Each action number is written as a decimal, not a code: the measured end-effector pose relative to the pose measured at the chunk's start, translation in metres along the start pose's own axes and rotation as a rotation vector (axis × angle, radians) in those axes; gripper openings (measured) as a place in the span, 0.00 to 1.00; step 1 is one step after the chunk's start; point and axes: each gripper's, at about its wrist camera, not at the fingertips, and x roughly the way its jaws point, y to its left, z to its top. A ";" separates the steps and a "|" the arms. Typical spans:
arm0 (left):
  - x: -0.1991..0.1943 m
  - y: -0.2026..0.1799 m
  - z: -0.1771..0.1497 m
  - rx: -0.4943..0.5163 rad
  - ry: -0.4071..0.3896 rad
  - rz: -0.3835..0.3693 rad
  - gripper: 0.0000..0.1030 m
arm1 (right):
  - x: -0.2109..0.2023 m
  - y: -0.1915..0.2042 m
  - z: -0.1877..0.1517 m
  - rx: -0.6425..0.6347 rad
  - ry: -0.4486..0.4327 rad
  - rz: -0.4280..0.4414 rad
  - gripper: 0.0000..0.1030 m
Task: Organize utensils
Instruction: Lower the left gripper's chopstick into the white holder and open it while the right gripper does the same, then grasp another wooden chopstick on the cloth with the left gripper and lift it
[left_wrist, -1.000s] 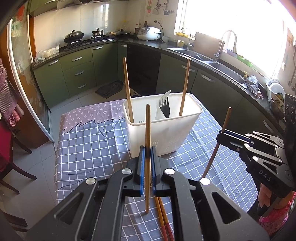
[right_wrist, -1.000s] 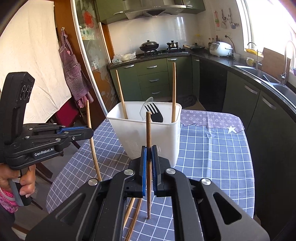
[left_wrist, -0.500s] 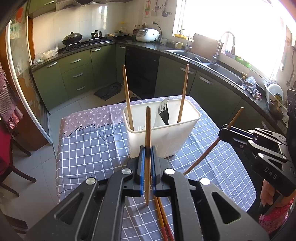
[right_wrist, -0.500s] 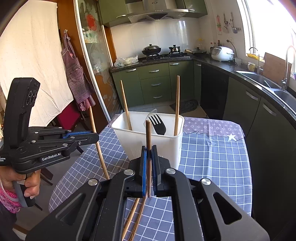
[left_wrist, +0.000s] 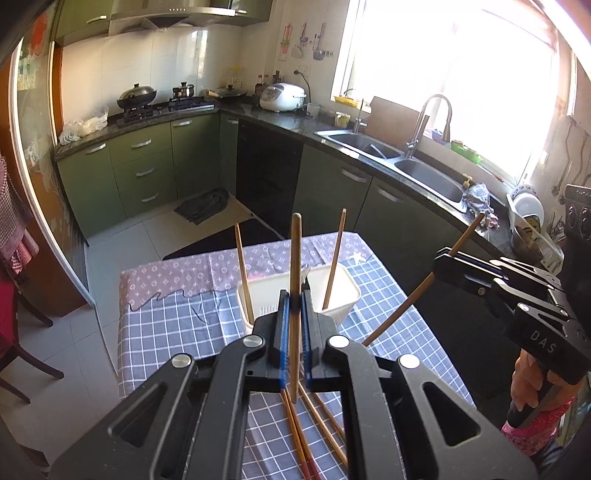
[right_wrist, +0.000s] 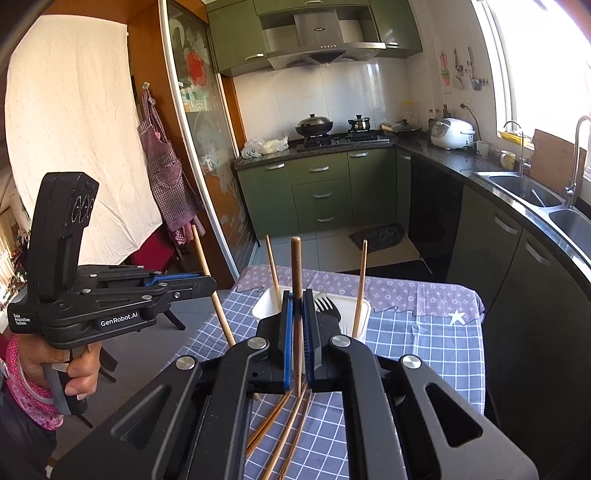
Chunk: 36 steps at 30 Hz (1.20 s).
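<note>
Wooden chopstick (left_wrist: 294, 295) stands pinched upright in the left gripper (left_wrist: 294, 314) at frame centre; the right gripper (right_wrist: 296, 325) pinches another chopstick (right_wrist: 296, 295). Behind, a white utensil basket (left_wrist: 347, 295) sits on the checked tablecloth (left_wrist: 177, 325), loose chopsticks (left_wrist: 314, 435) lying below.

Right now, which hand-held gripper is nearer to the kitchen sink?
Right. The right hand-held gripper is at the side of the table facing the sink; the left hand-held gripper is off the opposite side, farther away.
</note>
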 end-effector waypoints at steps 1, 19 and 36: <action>-0.007 -0.002 0.007 0.001 -0.024 -0.003 0.06 | -0.005 0.001 0.008 -0.003 -0.014 0.000 0.06; 0.021 0.002 0.044 -0.013 -0.153 0.100 0.06 | 0.042 -0.024 0.065 0.016 -0.071 -0.121 0.06; 0.026 0.014 0.004 -0.006 -0.021 0.082 0.12 | 0.042 -0.021 0.012 0.032 -0.004 -0.091 0.19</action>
